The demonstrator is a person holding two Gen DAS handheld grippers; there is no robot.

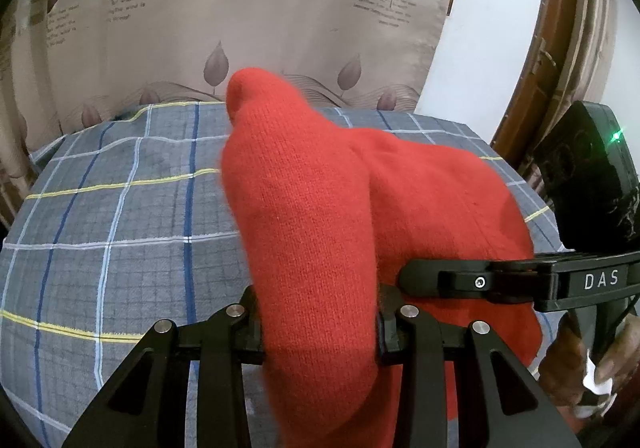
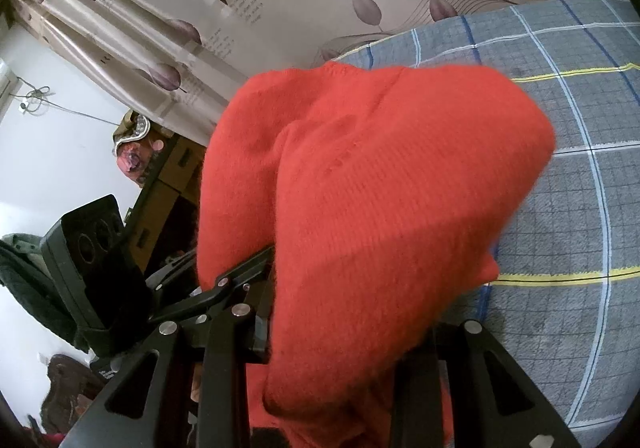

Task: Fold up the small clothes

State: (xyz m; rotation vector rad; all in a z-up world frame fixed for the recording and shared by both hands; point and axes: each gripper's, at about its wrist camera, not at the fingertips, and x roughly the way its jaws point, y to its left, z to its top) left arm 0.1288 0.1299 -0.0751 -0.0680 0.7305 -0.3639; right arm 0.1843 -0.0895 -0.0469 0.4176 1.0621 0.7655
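A red knitted garment fills the middle of both views, bunched and lifted over the plaid bed cover. My left gripper is shut on a thick fold of it; the cloth hides the fingertips. My right gripper is shut on another part of the garment, which drapes over its jaws. The right gripper also shows in the left wrist view, reaching in from the right against the cloth. The left gripper's body shows in the right wrist view at the left.
The grey plaid bed cover with blue, white and yellow lines lies under the garment. A beige curtain with leaf prints hangs behind the bed. A brown wooden frame stands at the right. Furniture stands beyond the bed's edge.
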